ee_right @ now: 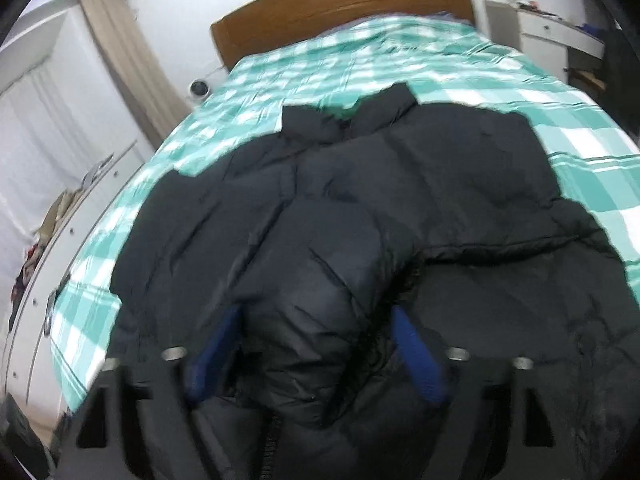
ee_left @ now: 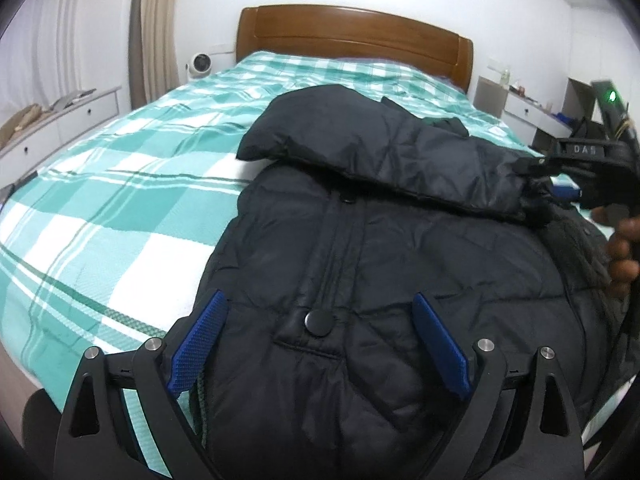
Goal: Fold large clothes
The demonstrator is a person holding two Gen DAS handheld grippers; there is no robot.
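A black puffer jacket [ee_left: 400,264] lies front up on a bed with a green and white checked cover [ee_left: 120,184]. One sleeve [ee_left: 384,152] is folded across its chest. My left gripper [ee_left: 320,320] is open above the jacket's lower front, near a snap button [ee_left: 318,322]. My right gripper [ee_left: 536,184] shows at the right in the left wrist view, holding the sleeve's cuff end. In the right wrist view the gripper [ee_right: 316,340] has its blue fingers [ee_right: 416,352] on both sides of the bunched sleeve [ee_right: 312,300], over the jacket [ee_right: 460,184]. That view is blurred.
A wooden headboard [ee_left: 352,36] stands at the far end. White drawers [ee_left: 60,120] run along the left wall, with a small round fan [ee_left: 200,65] beyond. A white desk [ee_left: 532,110] stands at the right. The bed cover [ee_right: 360,60] lies bare towards the headboard.
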